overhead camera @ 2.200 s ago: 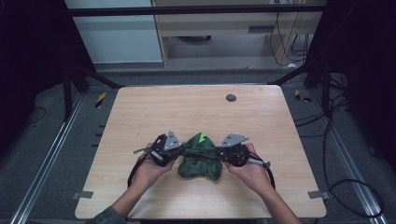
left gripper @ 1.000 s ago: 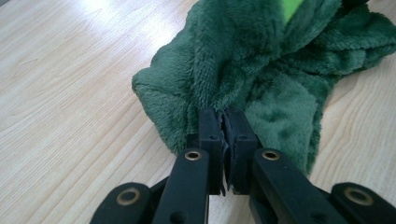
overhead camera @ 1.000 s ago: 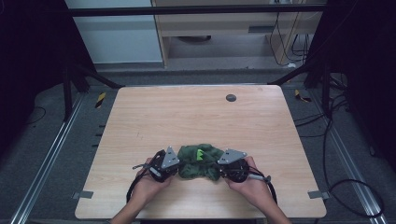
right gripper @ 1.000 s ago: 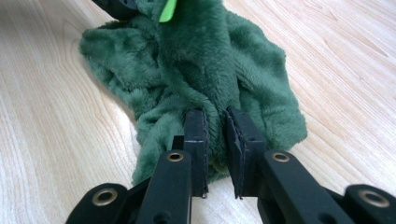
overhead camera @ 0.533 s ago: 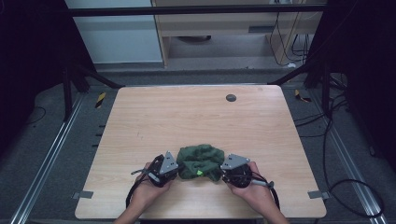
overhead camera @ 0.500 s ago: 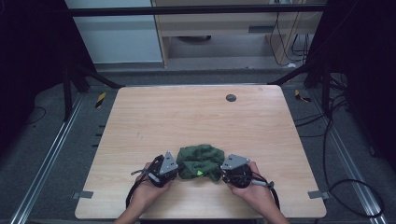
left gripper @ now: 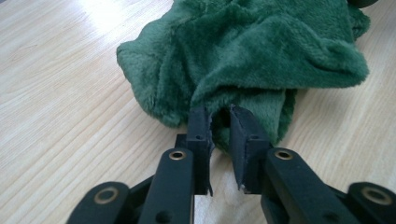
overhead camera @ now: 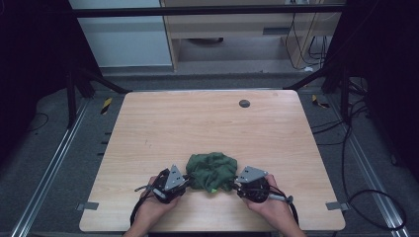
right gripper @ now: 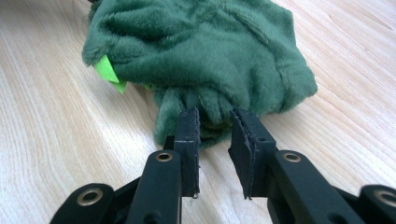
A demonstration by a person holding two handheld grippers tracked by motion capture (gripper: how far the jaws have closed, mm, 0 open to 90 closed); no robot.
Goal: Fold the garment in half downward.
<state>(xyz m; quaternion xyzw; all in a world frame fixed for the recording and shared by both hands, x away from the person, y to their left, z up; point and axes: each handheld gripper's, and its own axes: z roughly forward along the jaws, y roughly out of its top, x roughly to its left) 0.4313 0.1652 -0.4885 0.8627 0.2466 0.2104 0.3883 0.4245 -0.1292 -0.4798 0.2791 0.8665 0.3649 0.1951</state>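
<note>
- Near edge of counter: two hands come in from below, each gripping a claw tool.
- Left claw: sits low on the counter at the left flank of the green plush cloth. Jaws stand narrowly apart and have just been opening. In the left gripper view their tips lie at the cloth's near hem, with a fold of pile reaching into the gap; the pads do not look pressed on it.
- Right claw: at the cloth's right flank, also low. Jaws narrowly apart, just been opening. In the right gripper view a gathered edge of the cloth lies at the tips; the gap between the pads looks clear of a pinch.
- Cloth: bunched into a rounded heap on the counter's near half, between the two claws, resting on the wood.
- Bright green tag sticks out from under the heap's near side.
- Farther off: small dark round disc near the counter's far edge, well apart from the cloth.
</note>
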